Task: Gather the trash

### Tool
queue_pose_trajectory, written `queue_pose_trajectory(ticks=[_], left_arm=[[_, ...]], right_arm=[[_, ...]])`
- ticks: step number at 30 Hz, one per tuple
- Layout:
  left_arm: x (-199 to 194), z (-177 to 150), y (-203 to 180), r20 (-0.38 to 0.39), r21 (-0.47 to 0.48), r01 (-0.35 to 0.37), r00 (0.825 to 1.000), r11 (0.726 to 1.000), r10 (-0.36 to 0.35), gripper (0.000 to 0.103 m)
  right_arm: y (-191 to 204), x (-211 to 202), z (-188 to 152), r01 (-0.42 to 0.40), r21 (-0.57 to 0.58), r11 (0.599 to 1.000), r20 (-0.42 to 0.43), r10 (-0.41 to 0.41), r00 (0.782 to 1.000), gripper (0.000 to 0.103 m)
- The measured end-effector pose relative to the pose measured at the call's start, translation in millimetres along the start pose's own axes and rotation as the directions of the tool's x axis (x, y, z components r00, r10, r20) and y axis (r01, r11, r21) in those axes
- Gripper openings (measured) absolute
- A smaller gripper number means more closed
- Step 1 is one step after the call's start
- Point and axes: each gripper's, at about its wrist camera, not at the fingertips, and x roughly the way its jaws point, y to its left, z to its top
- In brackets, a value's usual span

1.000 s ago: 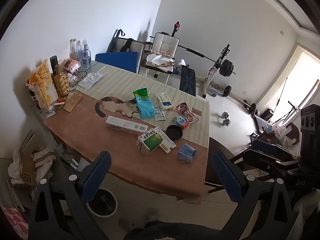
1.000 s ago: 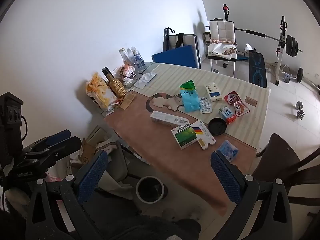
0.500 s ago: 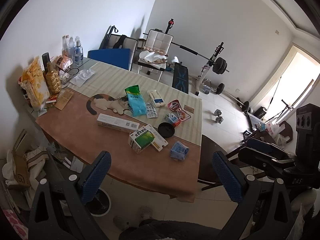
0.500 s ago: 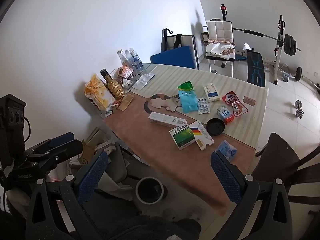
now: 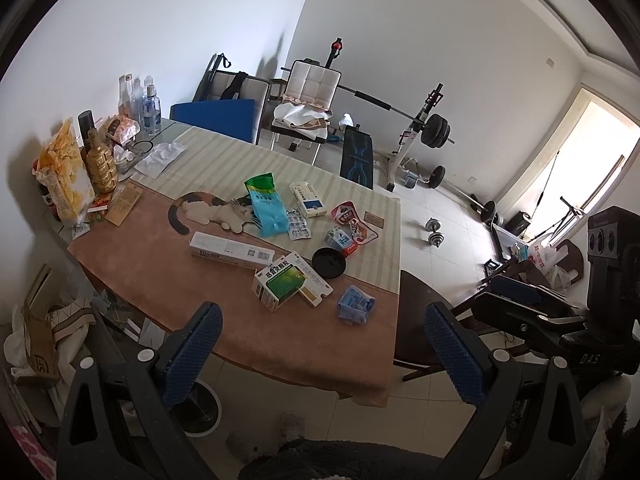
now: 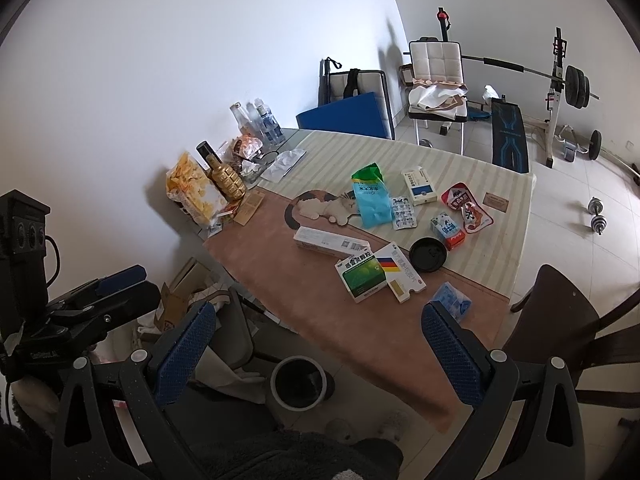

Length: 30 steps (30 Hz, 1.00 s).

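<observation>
We hold both grippers back from the counter (image 5: 168, 280), the left gripper (image 5: 322, 352) and right gripper (image 6: 320, 350) each with fingers wide apart and empty. A round bin (image 6: 299, 382) sits on the floor below the near edge. On the counter, nearest first, lie a crumpled blue wrapper (image 5: 355, 305), a green medicine box (image 5: 280, 285), a black lid (image 5: 329, 263) and a blue-green pouch (image 5: 266, 205).
</observation>
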Motion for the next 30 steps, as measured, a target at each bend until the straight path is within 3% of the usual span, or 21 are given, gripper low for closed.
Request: queue_pose_trajectory(ticks=[30], left_arm=[[-0.5, -1.3, 0.3, 0.0, 0.001, -0.001, 1.0, 1.0, 0.001, 0.103]], right_arm=[[-2.5, 2.2, 1.0, -0.002, 0.003, 1.0, 0.0, 0.002, 1.0, 0.103]])
